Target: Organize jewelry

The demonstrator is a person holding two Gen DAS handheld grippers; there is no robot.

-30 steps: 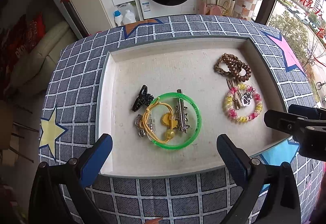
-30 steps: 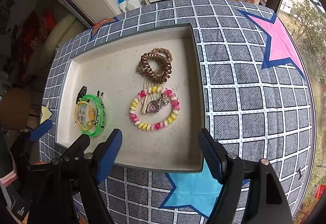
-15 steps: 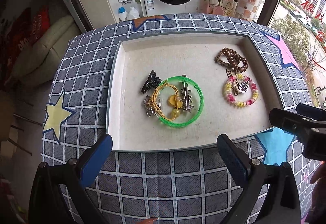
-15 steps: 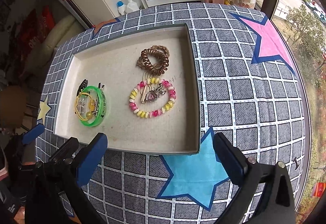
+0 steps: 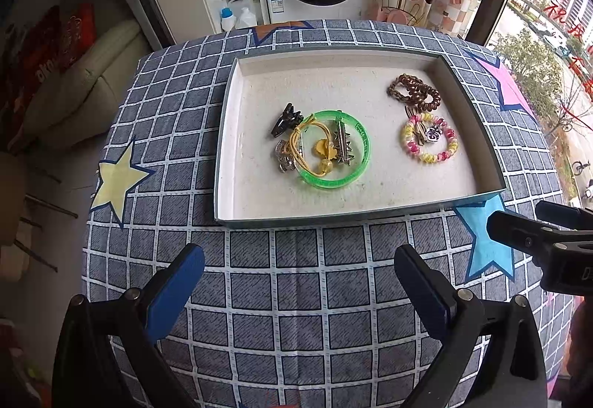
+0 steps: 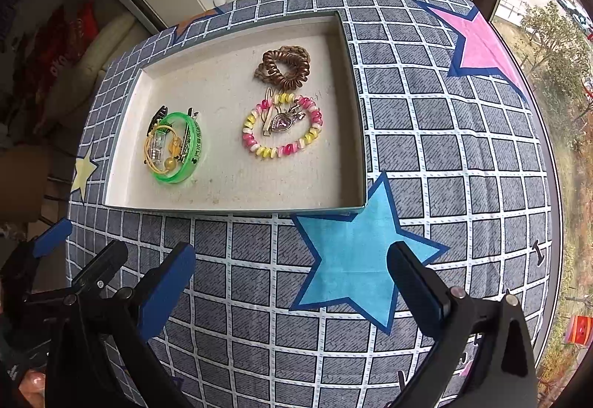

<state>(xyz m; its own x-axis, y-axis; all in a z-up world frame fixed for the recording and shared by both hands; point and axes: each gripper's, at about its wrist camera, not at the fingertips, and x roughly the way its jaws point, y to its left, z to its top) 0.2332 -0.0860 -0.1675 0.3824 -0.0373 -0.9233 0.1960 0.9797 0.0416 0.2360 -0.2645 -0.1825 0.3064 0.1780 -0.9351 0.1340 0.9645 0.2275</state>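
Tray [image 5: 494,163] far rim unobstructed | clips under green bangle [image 5: 335,148] tangled, indistinct | both tools spread, empty

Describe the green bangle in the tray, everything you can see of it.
The green bangle is a translucent, bright green plastic-looking ring with small dark print along its rim. It lies flat on the pale floor of the shallow tray, in the left half. Inside it sit a yellow elastic cord with beads and a silver spiky hair clip. A black claw clip and a clear clip lie at its left edge. Neither gripper touches it.
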